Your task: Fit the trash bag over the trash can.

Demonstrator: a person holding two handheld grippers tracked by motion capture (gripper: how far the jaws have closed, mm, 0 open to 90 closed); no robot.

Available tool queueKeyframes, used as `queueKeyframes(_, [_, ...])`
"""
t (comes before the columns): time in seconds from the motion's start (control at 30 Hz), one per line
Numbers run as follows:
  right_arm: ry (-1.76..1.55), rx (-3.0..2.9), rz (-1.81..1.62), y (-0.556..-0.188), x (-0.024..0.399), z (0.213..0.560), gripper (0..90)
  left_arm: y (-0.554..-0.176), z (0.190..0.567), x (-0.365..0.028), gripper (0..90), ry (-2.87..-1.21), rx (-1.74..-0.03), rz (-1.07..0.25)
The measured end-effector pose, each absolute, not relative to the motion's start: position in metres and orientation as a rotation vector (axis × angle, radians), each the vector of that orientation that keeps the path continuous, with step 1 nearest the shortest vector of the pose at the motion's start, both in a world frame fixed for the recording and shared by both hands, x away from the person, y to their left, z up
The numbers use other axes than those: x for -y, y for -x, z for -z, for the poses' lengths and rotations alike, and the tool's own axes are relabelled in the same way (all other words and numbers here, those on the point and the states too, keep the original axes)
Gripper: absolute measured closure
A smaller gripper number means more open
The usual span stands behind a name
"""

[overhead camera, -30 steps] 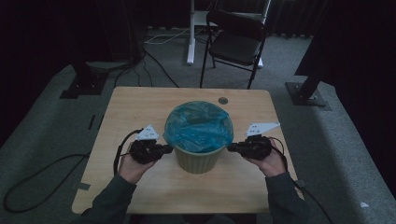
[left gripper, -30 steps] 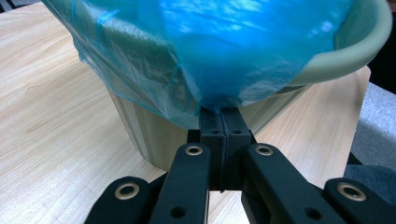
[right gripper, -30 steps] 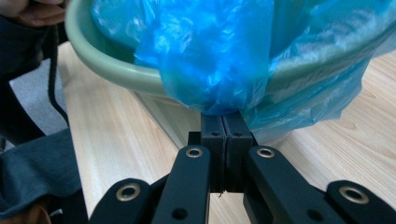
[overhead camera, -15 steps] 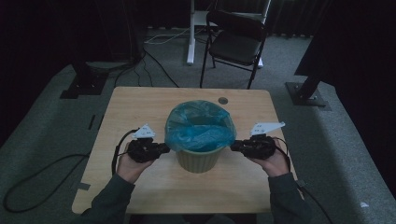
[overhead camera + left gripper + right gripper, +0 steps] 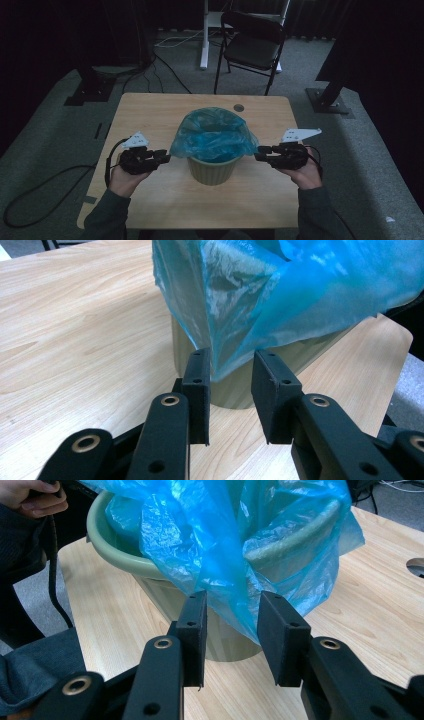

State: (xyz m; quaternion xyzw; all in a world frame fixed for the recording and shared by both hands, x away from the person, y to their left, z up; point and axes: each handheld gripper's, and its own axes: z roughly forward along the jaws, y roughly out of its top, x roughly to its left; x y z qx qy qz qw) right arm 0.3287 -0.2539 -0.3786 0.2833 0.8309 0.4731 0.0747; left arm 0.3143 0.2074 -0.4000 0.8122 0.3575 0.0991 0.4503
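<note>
Both grippers released, jaws just opened: left gripper point(image 5: 164, 158) and right gripper point(image 5: 261, 155) flanking the green bin point(image 5: 212, 170) mid-counter point(image 5: 150, 107), bag hem hanging loose between each pair of pads, untouched. Blue bag point(image 5: 212, 134) draped over the rim all round, so lining judged about done; perhaps only tidying the hem left. Beyond, a folding chair point(image 5: 252, 42).

Bin: pale green plastic wastebasket point(image 5: 212, 170), upright, standing at the middle of the wooden worktop point(image 5: 150, 110).
Liner: translucent blue plastic bag point(image 5: 212, 135) inside it, crinkled, its edge folded out over the rim and hanging loose.
</note>
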Motion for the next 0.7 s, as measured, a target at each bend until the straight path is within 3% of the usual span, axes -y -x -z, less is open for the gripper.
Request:
queueKeyframes(0.47, [-0.85, -2.422, -1.477, -0.329, 0.258, 0.366, 54.0, -0.318, 0.38, -0.218, 66.5, -1.944, -0.885, -0.297])
queueKeyframes(0.7, [-0.826, -2.4, -1.486, -0.331, 0.253, 0.359, 53.5, -0.325, 0.368, -0.209, 65.8, -1.91, -0.857, -0.304])
